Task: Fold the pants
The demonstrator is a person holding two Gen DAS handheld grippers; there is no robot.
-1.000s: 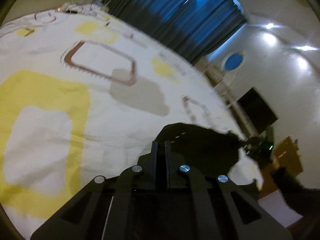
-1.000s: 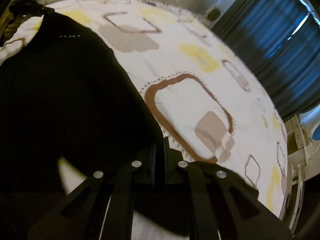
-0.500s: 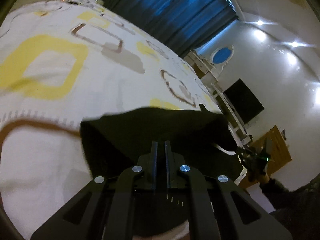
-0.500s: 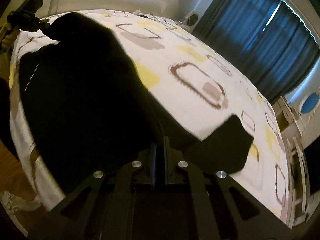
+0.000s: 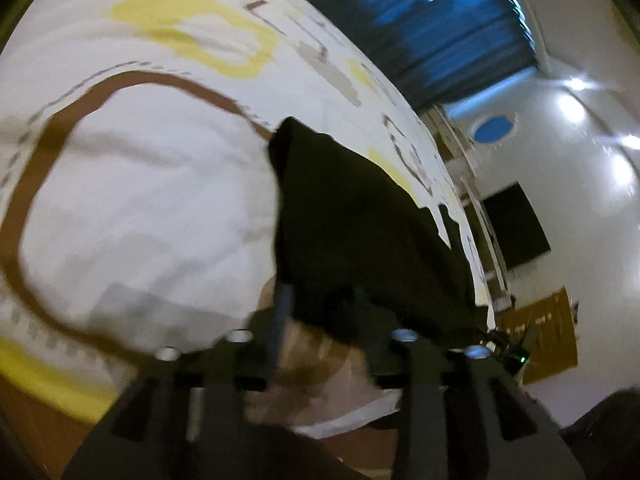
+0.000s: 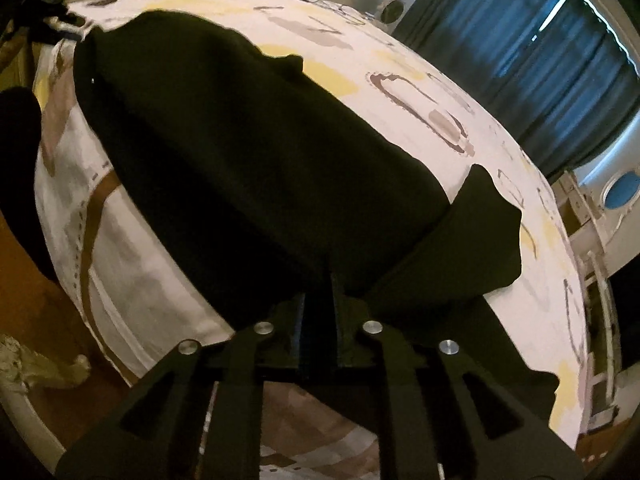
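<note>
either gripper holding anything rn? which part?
Right gripper is shut on the black pants, pinching a fabric edge. Left gripper looks open; pants drape beside it.

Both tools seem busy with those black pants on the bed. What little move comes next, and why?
Probably draw the left gripper back, clear of the cloth. Its fingers stand apart with the pants edge loose just ahead, while the right gripper is shut on the pants, which lie spread on the bed. The left view is blurred, so this is a guess.

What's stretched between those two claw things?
The black pants, spanning from the right gripper to the left gripper, seen in the right wrist view.
</note>
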